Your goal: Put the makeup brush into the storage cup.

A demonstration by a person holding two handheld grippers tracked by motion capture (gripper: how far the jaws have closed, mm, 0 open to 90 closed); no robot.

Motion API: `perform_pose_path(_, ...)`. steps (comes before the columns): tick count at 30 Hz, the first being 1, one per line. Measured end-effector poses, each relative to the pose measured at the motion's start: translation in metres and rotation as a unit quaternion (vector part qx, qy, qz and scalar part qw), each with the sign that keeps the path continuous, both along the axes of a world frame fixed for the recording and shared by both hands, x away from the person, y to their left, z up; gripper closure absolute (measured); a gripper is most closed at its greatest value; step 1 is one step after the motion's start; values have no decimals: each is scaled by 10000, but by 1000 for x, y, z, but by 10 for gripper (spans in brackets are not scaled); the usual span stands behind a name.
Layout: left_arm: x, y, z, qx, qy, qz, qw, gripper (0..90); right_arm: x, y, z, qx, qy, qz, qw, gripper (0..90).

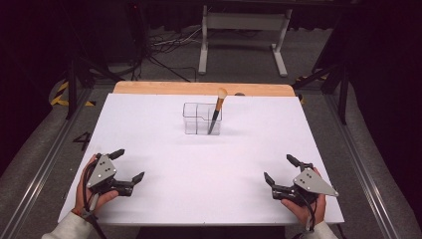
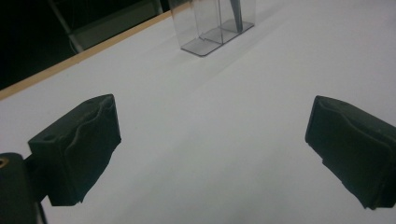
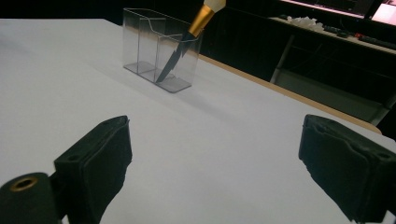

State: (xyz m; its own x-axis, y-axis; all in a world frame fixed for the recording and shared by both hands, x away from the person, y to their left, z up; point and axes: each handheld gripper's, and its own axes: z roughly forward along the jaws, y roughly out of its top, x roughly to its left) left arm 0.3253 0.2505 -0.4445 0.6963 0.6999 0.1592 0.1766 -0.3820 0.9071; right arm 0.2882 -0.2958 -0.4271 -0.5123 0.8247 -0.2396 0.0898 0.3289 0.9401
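Presently both grippers, left (image 1: 128, 167) and right (image 1: 280, 169), rest released, well short of the holder (image 1: 195, 119); approach the brush (image 1: 217, 112) handle squarely.

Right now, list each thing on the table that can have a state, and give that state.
Clear plastic two-compartment organizer: upright on the white table, left compartment empty.
Black-handled makeup brush with gold ferrule: standing in the right compartment, leaning, bristles up.
Left gripper: open, holding nothing, near the table's front edge.
Right gripper: open, holding nothing, near the front edge.
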Motion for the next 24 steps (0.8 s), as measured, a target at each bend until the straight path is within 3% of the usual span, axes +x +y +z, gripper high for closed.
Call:
perform_pose_path(9,-5,13,-9,-241,238,37,9994,39,-5,-5,1,4,-40,-88,10000,101)
perform_pose_path(24,-9,7,-8,-285,183,-82,9994,38,-7,0,1,-120,-60,-28,9999,101)
